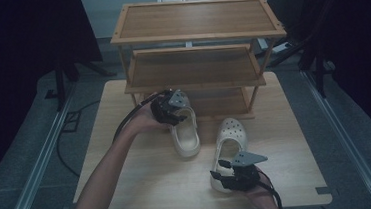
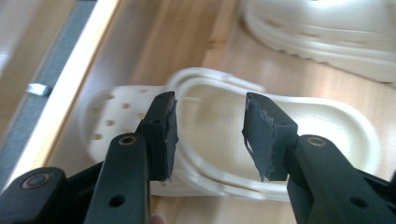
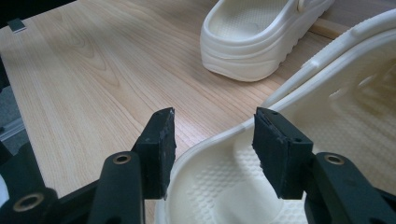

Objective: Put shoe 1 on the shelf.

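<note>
High view: two cream perforated rubber clogs lie on the pale wooden bench; left tool and right tool both gape, gripping nothing.

High view: my fixed overhead, faces forward and down over table toward rack, far. Left gripper view: close, looks down along jaws onto left clog. Right gripper view: close above right clog; left clog beyond. All share both clogs, tabletop.
</note>
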The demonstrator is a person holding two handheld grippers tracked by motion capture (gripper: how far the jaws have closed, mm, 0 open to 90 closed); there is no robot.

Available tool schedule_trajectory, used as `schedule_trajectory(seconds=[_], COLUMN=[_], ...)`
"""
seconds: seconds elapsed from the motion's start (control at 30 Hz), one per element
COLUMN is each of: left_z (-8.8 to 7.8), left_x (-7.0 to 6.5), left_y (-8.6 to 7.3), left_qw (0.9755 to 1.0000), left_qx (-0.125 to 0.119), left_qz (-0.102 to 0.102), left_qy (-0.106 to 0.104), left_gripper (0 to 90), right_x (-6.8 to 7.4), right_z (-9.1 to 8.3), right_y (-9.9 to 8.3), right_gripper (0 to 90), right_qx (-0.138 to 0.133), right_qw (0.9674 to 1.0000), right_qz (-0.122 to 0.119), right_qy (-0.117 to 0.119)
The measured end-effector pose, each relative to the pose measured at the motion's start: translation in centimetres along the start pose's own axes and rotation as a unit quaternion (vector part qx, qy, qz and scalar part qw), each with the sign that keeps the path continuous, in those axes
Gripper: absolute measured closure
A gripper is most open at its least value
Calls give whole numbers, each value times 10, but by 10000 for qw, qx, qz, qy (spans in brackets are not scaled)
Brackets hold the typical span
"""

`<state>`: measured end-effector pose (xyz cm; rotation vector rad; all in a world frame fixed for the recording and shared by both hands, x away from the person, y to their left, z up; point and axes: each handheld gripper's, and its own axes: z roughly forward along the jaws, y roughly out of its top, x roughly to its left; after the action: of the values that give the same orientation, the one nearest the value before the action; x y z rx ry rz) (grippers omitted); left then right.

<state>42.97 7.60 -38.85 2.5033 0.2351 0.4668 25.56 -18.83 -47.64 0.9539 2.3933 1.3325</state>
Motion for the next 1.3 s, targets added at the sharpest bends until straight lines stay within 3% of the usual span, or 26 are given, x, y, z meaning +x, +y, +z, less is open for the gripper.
schedule_trajectory(seconds=[0.47, 0.7, 0.77, 0.9, 1.17, 1.3], left_z=[-7, 1, 6, 15, 34, 45], left_x=[-58, -84, -91, -100, -116, -121], left_y=[-10, -14, -18, -22, -24, -24], left_qw=[9988, 9970, 9965, 9955, 9947, 9947], left_qx=[66, 217, 223, 305, 401, 544], left_qz=[129, 168, 67, -9, -209, -212], left_qy=[-476, -718, -799, -899, -925, -850], left_gripper=[577, 696, 771, 825, 883, 892], right_x=[-1, -1, -2, -1, -1, -1], right_z=[-1, -3, -3, -3, -2, -2], right_y=[0, 1, 1, 1, 1, 0], right_gripper=[489, 489, 489, 489, 489, 489], right_qx=[4, -47, -61, -53, -42, -38], right_qw=[10000, 10000, 10000, 10000, 10000, 10000], right_qz=[-10, -7, 11, 8, -6, 6], right_qy=[-15, -38, -43, -31, -24, -26])
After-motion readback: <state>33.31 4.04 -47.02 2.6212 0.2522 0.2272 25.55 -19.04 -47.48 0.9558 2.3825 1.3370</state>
